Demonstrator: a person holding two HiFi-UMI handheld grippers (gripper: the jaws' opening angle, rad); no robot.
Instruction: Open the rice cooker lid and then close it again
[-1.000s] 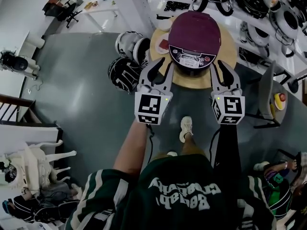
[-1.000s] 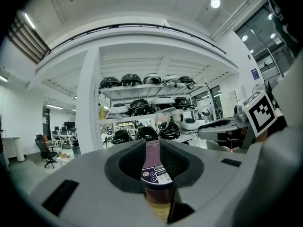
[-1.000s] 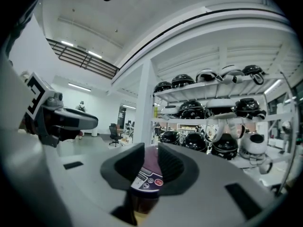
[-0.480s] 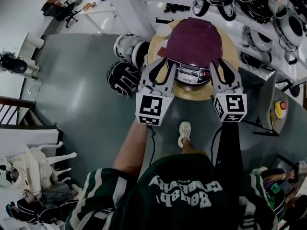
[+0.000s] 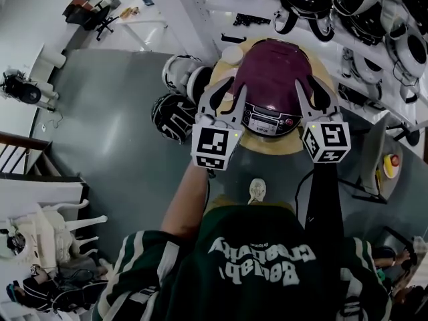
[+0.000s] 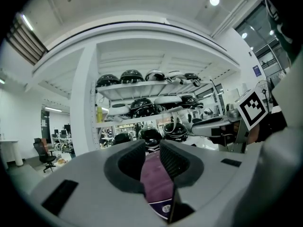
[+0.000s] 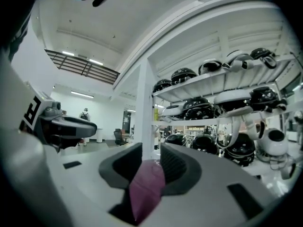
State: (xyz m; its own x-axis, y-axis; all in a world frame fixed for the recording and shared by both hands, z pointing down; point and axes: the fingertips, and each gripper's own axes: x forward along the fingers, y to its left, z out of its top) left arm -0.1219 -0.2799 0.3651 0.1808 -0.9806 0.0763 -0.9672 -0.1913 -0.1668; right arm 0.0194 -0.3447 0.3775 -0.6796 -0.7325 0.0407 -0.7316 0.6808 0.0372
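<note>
The rice cooker (image 5: 275, 79) has a maroon lid, down, and a control panel facing me. It stands on a round wooden table (image 5: 267, 142). My left gripper (image 5: 231, 92) reaches over the cooker's left side, and its jaws stand apart with nothing pressed between them. My right gripper (image 5: 313, 92) is at the cooker's right side, its jaws opening, with nothing held. In the left gripper view the maroon lid (image 6: 158, 183) shows through the gap of the left gripper (image 6: 152, 148). The right gripper view shows the lid (image 7: 147, 186) below the right gripper (image 7: 151, 152).
Dark and white helmets (image 5: 175, 112) lie on the floor left of the table. Shelves with more helmets (image 5: 334, 5) run behind it. A chair (image 5: 374, 146) stands to the right. White chairs (image 5: 47, 229) sit at lower left. My shoe (image 5: 257, 190) is near the table.
Both grippers have moved forward from in front of the table to either side of the cooker's lid. The right jaws have widened.
</note>
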